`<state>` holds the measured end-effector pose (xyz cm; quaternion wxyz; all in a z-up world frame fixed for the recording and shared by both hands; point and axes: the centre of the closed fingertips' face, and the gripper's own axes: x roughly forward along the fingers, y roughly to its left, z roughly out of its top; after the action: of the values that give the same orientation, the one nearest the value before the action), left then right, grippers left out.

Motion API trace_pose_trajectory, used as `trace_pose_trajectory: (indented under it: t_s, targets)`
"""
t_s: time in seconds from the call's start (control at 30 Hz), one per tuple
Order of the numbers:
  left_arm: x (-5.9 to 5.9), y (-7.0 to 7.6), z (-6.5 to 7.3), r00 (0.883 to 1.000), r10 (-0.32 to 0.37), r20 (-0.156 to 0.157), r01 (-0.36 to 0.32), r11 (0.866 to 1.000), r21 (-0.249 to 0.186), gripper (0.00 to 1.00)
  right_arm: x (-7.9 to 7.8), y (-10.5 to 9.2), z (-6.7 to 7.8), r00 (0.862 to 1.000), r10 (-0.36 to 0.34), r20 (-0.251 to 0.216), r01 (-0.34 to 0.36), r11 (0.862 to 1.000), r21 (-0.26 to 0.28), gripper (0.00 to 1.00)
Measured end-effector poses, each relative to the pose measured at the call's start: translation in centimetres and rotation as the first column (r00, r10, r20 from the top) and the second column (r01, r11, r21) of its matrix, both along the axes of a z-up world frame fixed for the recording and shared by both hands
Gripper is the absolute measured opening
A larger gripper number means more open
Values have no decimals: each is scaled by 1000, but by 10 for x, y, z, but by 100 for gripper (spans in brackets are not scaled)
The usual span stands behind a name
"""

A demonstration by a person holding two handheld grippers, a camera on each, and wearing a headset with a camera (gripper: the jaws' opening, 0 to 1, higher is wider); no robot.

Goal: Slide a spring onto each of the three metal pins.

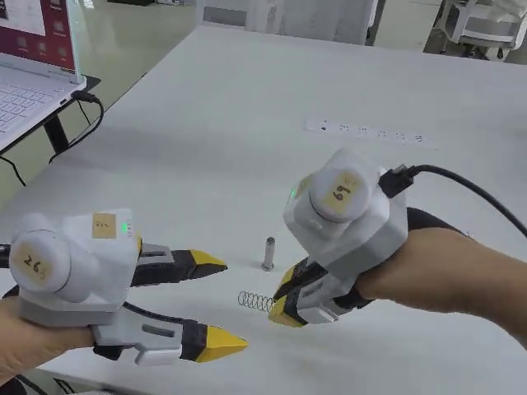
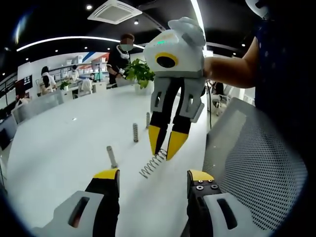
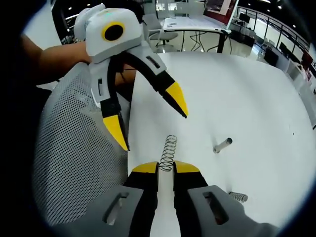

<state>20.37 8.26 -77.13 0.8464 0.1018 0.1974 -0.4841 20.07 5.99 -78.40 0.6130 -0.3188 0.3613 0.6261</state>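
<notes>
steel wire coils: the spring (image 3: 169, 147) is pinched by one end between the yellow tips of the right gripper (image 3: 166, 169). its jaws are pressed almost together on the wire, and the rest of the coil sticks straight out ahead of them. in the head view this right gripper (image 1: 288, 306) holds the spring (image 1: 255, 301) low over the white table (image 1: 247, 123); i cannot tell whether the free end touches the top. that free end points toward the left gripper (image 1: 216, 303), whose jaws are spread wide with nothing between them.

a metal pin (image 1: 269, 253) stands upright just beyond the right gripper's tips, bare and apart from the spring. in the left gripper view the left gripper (image 2: 153, 175) faces the right gripper (image 2: 165, 146), with the spring (image 2: 152, 165) just ahead of its open gap. the metal pin (image 2: 112, 157) stands ahead of its left jaw. a second pin (image 2: 135, 132) and a third pin (image 2: 147, 120) stand farther out in a row. the second pin looks ribbed, but it is too small to be sure. a grey mesh chair back (image 2: 247, 163) is beside its right jaw.
</notes>
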Motion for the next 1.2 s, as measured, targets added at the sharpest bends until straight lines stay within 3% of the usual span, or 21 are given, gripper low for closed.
trace_pose_trajectory:
  t_s: [0.27,0.47,0.6,0.93,1.2]
  targets:
    - [-7,-9,2,997,-71,25,70,997,21,33,-15,1,13,995,99,3,-99,995,-5,8]
    - [-14,-17,4,991,-131,33,129,991,34,15,-22,0,15,990,143,-13,-143,990,-11,8]
    - [-16,-21,6,987,-153,48,152,988,32,14,-28,-2,16,987,159,-38,-160,987,-13,8]
    - [-24,-26,4,979,-203,36,201,978,47,5,-34,-3,20,982,175,-74,-175,984,0,8]
    - [-25,-29,6,977,-211,30,210,977,42,4,-32,-4,24,984,158,-83,-157,987,22,8]
